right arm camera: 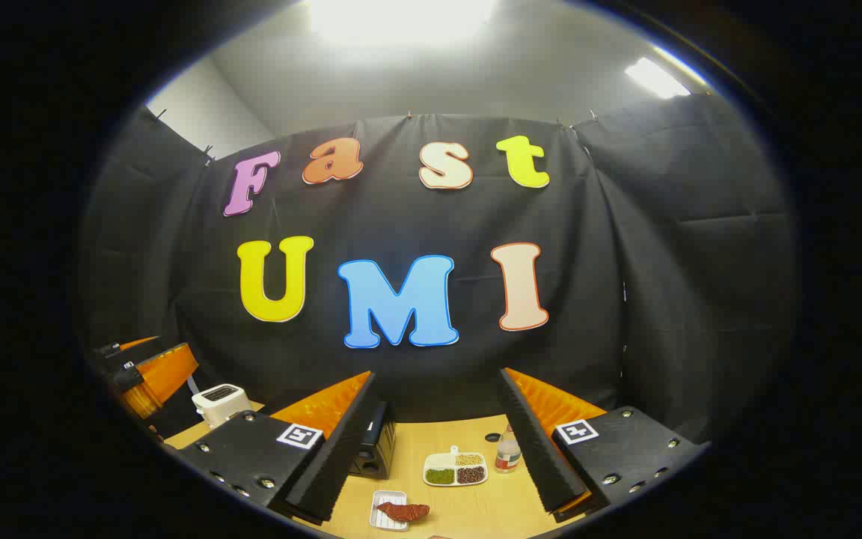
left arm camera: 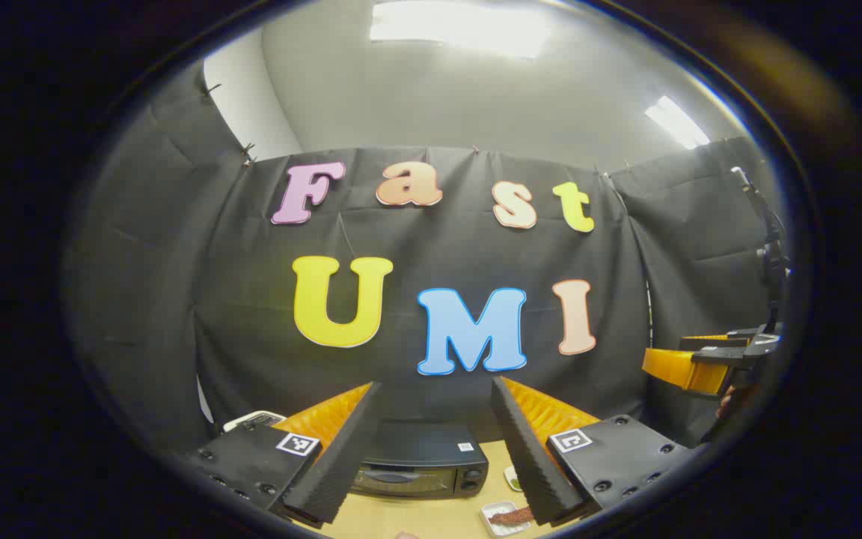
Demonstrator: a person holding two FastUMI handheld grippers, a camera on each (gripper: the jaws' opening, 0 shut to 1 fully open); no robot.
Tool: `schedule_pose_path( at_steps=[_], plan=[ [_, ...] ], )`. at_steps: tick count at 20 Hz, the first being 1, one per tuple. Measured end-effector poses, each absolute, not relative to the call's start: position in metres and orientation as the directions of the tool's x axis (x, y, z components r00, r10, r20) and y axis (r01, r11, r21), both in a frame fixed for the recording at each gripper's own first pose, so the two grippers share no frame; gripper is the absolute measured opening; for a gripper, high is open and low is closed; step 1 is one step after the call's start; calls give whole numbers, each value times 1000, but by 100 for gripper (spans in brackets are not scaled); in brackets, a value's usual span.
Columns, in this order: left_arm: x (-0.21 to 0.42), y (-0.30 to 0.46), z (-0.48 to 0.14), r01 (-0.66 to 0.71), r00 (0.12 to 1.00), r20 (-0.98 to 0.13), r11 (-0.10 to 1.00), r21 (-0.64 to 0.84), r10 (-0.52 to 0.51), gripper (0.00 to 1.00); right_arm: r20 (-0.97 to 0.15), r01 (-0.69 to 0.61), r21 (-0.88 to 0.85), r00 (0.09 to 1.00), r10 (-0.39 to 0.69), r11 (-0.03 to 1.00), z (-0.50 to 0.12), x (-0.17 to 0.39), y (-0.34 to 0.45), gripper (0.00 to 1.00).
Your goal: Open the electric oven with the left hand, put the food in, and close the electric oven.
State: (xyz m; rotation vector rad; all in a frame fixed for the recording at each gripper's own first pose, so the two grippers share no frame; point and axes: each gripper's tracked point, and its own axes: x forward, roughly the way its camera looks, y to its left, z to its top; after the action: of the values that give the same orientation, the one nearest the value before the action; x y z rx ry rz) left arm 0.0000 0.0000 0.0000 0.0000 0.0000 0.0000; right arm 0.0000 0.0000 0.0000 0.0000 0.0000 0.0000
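Note:
A black electric oven (left arm camera: 423,468) stands on the wooden table, door closed, seen between my left gripper's (left arm camera: 435,449) fingers, which are open and empty well above it. In the right gripper view the oven's side (right arm camera: 373,449) peeks out beside the left finger. The food, a reddish-brown piece on a small white tray (right arm camera: 393,510), lies in front of the oven; it also appears as a tray (left arm camera: 504,518) low in the left gripper view. My right gripper (right arm camera: 435,449) is open, holding nothing, high over the table. The other gripper (left arm camera: 689,367) shows far right in the left gripper view.
A white toaster (right arm camera: 219,403) stands at the table's left. A divided white dish of beans and grains (right arm camera: 455,469) and a small bottle (right arm camera: 506,451) sit right of the oven. A dark round thing (right arm camera: 492,436) lies behind them. Black cloth walls surround the table (right arm camera: 468,501).

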Motion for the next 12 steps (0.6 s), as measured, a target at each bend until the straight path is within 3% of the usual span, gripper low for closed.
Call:
schedule_pose_path(
  at_steps=[12],
  plan=[
    [2,-1,-9,-16,1000,-18,1000,11,16,93,11,12,-5,1000,-12,1000,-6,5,-10,98]
  ],
)
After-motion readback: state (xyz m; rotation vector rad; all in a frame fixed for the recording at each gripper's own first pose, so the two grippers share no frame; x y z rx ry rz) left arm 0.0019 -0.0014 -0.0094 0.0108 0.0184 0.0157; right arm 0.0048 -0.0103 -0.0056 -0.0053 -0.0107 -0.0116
